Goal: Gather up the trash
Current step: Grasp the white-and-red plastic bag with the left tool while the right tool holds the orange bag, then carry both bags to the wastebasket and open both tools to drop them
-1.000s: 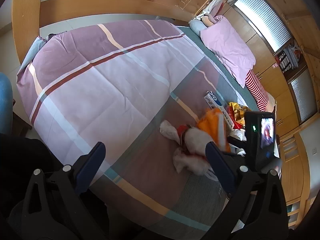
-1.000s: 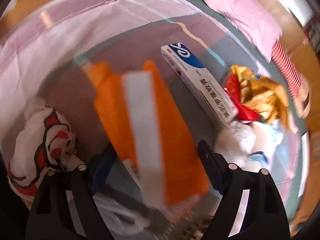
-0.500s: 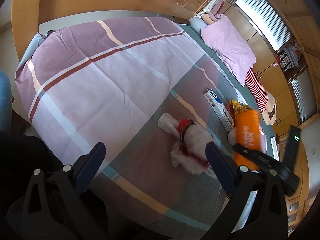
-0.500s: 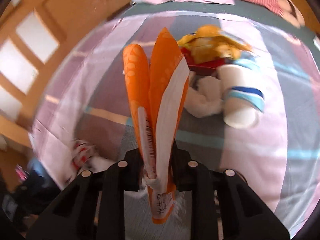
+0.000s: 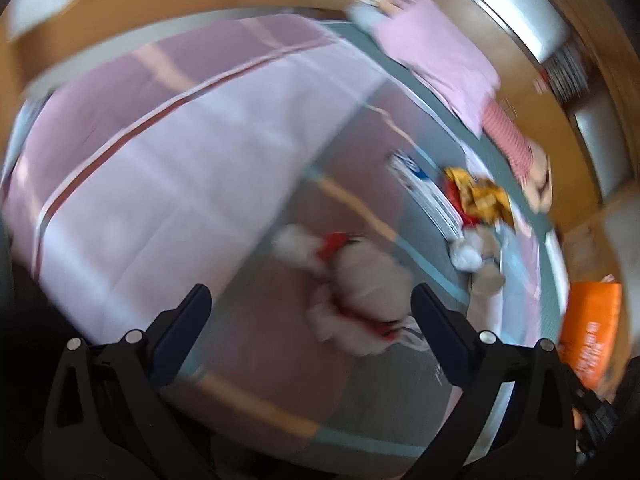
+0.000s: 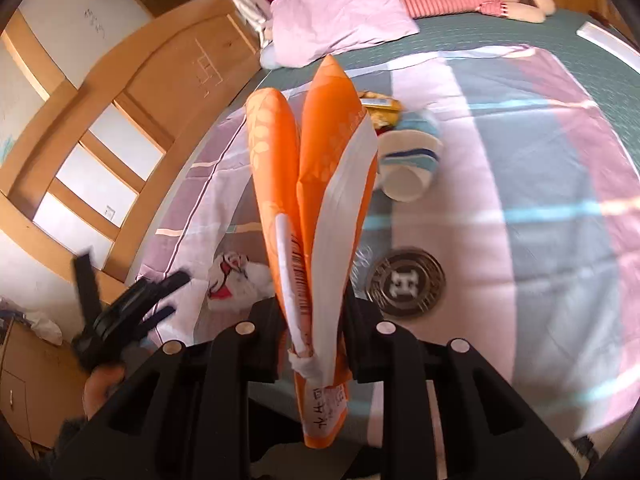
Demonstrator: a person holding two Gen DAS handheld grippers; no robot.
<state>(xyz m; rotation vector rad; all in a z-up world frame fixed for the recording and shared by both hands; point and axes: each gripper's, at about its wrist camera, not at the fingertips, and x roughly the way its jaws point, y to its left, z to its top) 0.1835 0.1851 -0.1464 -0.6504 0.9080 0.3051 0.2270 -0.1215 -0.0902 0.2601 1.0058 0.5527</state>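
Orange plastic film — a long snack wrapper [image 6: 316, 184] with a white seam and a barcode strip — stands pinched between the narrow-set fingers of the right gripper [image 6: 310, 312], which is clamped on its lower end. The wrapper is lifted clear of the striped bedspread [image 6: 540, 208] and points toward the pink pillow [image 6: 336, 20]. In the left wrist view the same wrapper appears at the bedspread's right edge.

The left gripper [image 5: 308, 312] is spread wide and holds nothing. That view is motion-blurred, so fine detail cannot be read. A crumpled white-and-red bag [image 5: 356, 280] lies on the bedspread between and just beyond its fingertips.

Remaining trash, all on the bedspread:
- the white-and-red bag, on the side far from the pillow;
- a paper cup [image 6: 408, 160] with blue bands, tipped on its side;
- a yellow-and-red wrapper [image 5: 476, 196], just beyond the cup toward the pillow;
- a white-and-blue carton [image 5: 424, 196], touching or just beside that wrapper;
- crumpled white tissue [image 5: 466, 250], just beside the cup.

A round metal lid [image 6: 406, 280] also lies on the bedspread, near the cup.

Step in hand, as judged: first item secured and in transport — several items left to collect. No bin is visible. The next move calls for carrying the wrapper to a collection point, or closing the left gripper on the bag directly ahead of it; soft film needs a deep, centred pinch.
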